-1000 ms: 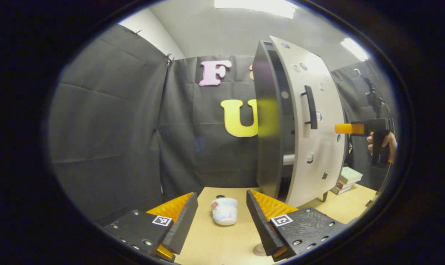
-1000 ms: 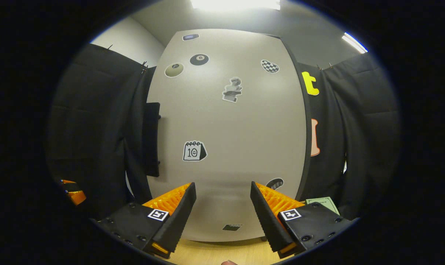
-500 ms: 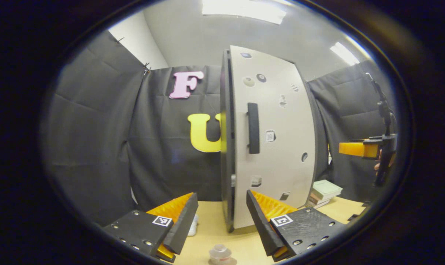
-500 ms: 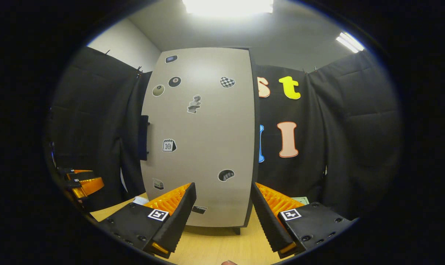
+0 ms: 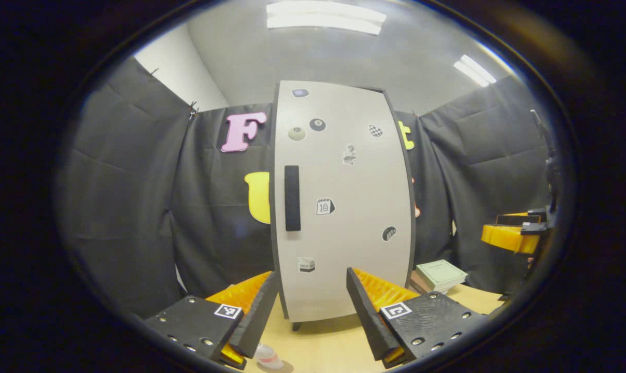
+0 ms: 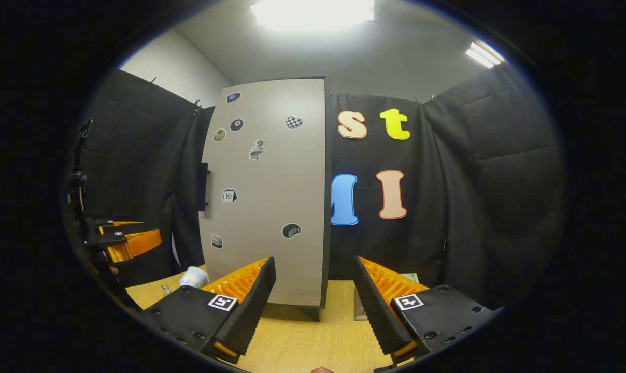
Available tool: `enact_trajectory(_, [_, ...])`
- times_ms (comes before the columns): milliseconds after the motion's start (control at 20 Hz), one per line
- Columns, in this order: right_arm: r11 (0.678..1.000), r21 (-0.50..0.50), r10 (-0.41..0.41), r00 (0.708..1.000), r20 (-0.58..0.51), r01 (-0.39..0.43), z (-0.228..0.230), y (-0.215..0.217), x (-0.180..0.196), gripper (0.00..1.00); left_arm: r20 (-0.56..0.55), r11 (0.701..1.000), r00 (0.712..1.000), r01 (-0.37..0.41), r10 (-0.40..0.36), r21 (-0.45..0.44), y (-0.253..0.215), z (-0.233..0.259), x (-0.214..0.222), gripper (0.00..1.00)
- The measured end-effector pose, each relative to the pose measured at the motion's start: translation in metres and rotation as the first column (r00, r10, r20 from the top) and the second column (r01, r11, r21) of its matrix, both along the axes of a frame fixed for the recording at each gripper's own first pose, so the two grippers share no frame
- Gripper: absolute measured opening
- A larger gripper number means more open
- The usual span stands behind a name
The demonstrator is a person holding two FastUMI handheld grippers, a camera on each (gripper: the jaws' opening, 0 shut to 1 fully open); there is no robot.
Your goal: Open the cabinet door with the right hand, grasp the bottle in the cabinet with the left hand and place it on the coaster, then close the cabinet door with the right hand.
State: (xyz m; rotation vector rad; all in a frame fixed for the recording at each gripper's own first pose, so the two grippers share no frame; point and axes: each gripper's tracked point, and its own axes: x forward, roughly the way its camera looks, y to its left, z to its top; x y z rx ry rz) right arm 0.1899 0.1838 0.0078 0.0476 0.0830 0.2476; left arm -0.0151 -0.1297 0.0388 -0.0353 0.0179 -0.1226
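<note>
Beige cabinet door [image 5: 344,207] sits flush with the cabinet, dark vertical handle [image 5: 292,198] on its left edge, long axis upright. Judging by that, the door step looks done and the task is near its end. Left gripper [image 5: 312,305] has its jaws spread, nothing between them; it faces the door square on, set back from it. Right gripper [image 6: 314,305] is likewise spread and empty, set back and off to the right of the door, so the door lies ahead-left of it. Each gripper also shows at the edge of the other's view. Bottle [image 5: 266,355] shows partly at the bottom of the left gripper view, on the wooden table [image 5: 323,347], just below the left finger; cannot tell whether a coaster is under it. White plush-like object [image 6: 194,277] sits on the table far left in the right gripper view. If the door needed a final push, the right gripper would have to travel left and forward; the handle is nearer the left gripper's axis.
</note>
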Motion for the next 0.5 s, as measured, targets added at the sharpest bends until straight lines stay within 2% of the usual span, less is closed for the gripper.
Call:
enact_trajectory(250, [1.0, 0.007, -0.012, 1.0, 0.012, 0.011, 0.007, -0.006, -0.015, 0.94, -0.013, 0.999, 0.999, 0.034, -0.034, -0.039, -0.015, 0.0, -0.011, 0.82])
enact_trajectory(500, [0.999, 0.032, -0.011, 0.999, 0.038, 0.009, 0.017, 0.012, -0.021, 0.94, 0.008, 1.0, 1.0, 0.011, -0.011, -0.006, 0.011, 0.01, -0.013, 0.81])
